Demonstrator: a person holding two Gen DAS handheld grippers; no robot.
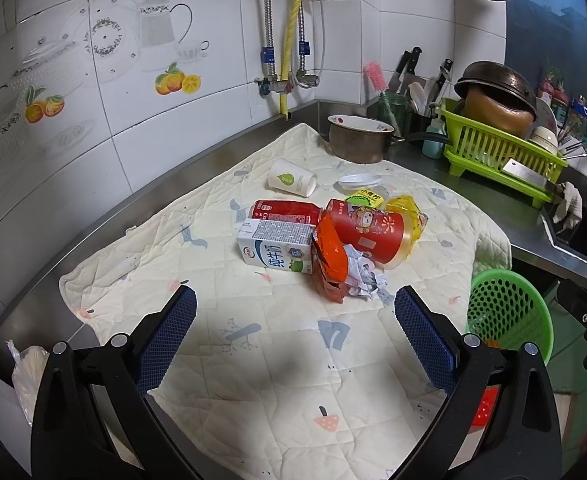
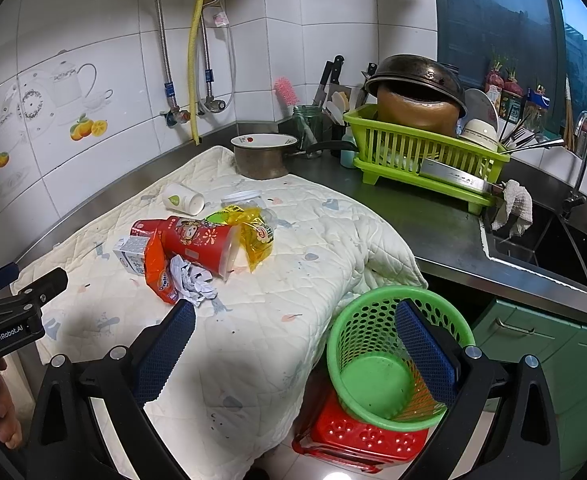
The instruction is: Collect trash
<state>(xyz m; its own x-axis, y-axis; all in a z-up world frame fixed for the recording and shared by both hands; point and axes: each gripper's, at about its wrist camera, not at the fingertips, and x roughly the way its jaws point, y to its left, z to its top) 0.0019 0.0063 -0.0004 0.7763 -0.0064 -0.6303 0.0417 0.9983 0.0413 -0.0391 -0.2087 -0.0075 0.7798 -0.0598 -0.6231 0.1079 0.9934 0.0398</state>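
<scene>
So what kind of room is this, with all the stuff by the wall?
It looks like a home kitchen. There is a green dish rack holding a pot and bowls, a sink with a tap beside it, and knives standing in the corner on a steel counter.

Ahead of left gripper [image 1: 295,304]: bare quilt [image 1: 253,320] lying open.
Beyond: trash pile [image 1: 333,240] blocking.
Between right gripper [image 2: 295,320] jaws: green basket [image 2: 373,320] sitting.

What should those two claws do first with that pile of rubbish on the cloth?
Probably ease the left gripper forward onto the crumpled paper. Both grippers are open and holding nothing, the paper lies nearest of the pile, and the green basket waits beside the counter with nothing in it yet.
</scene>
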